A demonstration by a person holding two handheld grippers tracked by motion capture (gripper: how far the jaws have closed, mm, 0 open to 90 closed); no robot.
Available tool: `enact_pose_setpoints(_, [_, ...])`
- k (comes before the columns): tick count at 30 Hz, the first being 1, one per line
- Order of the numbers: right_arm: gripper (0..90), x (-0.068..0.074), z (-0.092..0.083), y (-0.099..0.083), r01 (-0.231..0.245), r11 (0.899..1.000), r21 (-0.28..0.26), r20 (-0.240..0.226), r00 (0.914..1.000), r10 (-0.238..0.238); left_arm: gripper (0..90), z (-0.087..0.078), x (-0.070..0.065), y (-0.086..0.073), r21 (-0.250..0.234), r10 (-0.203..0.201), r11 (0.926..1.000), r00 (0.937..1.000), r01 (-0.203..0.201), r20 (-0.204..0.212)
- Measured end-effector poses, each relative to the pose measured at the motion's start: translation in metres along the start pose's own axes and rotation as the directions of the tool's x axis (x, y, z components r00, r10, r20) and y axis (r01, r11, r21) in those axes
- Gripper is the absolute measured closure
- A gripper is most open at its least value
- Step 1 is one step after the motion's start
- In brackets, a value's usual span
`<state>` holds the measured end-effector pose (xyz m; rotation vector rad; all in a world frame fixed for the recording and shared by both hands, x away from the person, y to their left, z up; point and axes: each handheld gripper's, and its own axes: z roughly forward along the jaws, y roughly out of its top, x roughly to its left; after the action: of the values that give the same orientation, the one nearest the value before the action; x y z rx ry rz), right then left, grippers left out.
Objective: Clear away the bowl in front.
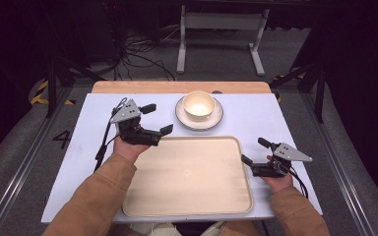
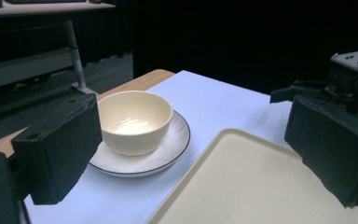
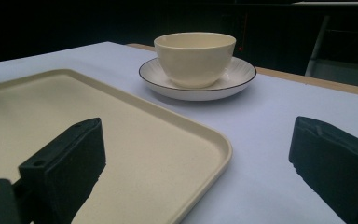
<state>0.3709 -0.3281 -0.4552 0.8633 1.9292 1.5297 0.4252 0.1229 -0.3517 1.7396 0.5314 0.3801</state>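
Note:
A cream bowl (image 1: 199,104) stands on a white plate (image 1: 215,119) with a thin dark rim, at the back middle of the table. An empty cream tray (image 1: 187,177) lies in front of it. My left gripper (image 1: 157,119) hovers open by the tray's far left corner, left of the plate, with nothing between its jaws. In the left gripper view the open left gripper (image 2: 191,126) frames the bowl (image 2: 134,119), the plate (image 2: 168,149) and the tray (image 2: 242,186). My right gripper (image 1: 255,151) rests open at the tray's right edge. The right gripper (image 3: 196,149) straddles the tray's corner (image 3: 121,140), empty, facing the bowl (image 3: 195,56).
A pale blue-white cover (image 1: 256,118) lies over the table, with a wooden strip (image 1: 177,87) showing along the back edge. Beyond the table stand a white metal frame (image 1: 221,29) and loose cables (image 1: 138,54) on the floor. Dark tripod legs flank both sides.

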Motion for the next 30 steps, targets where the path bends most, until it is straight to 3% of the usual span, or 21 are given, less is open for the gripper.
enact_pose_setpoints(3, [4.0, 0.0, 0.0, 0.0, 0.0, 1.0, 0.0, -0.002, 1.0, 0.0, 5.3, 0.007, 0.003, 0.003, 0.02, 0.01, 0.9998, 0.9999, -0.01, 0.002])
enact_pose_setpoints(8, [3.9, 0.0, 0.0, 0.0, 0.001, 1.0, -0.001, -0.005, 1.0, -0.001, 6.3, 0.017, 0.011, 0.006, 0.009, -0.039, 0.9992, 0.999, 0.039, 0.021])
enact_pose_setpoints(11, [3.9, -0.001, 0.0, 0.0, -0.001, 1.0, -0.003, -0.007, 1.0, 0.001, 6.6, 0.023, 0.013, 0.008, 0.013, -0.04, 0.9991, 0.9991, 0.04, 0.016])
enact_pose_setpoints(17, [3.8, -0.001, 0.0, 0.0, -0.003, 1.0, -0.005, -0.006, 1.0, 0.003, 5.0, 0.037, 0.023, 0.01, 0.022, -0.086, 0.996, 0.9961, 0.086, 0.015])
enact_pose_setpoints(24, [3.7, -0.001, 0.0, 0.0, -0.006, 1.0, -0.007, -0.007, 1.0, 0.006, 5.8, 0.047, 0.027, 0.014, 0.023, -0.075, 0.9969, 0.9969, 0.076, -0.024])
enact_pose_setpoints(30, [3.7, -0.001, -0.001, 0.0, -0.007, 1.0, -0.007, -0.008, 0.9999, 0.007, 4.6, 0.055, 0.032, 0.017, 0.033, -0.102, 0.9941, 0.9936, 0.104, -0.049])
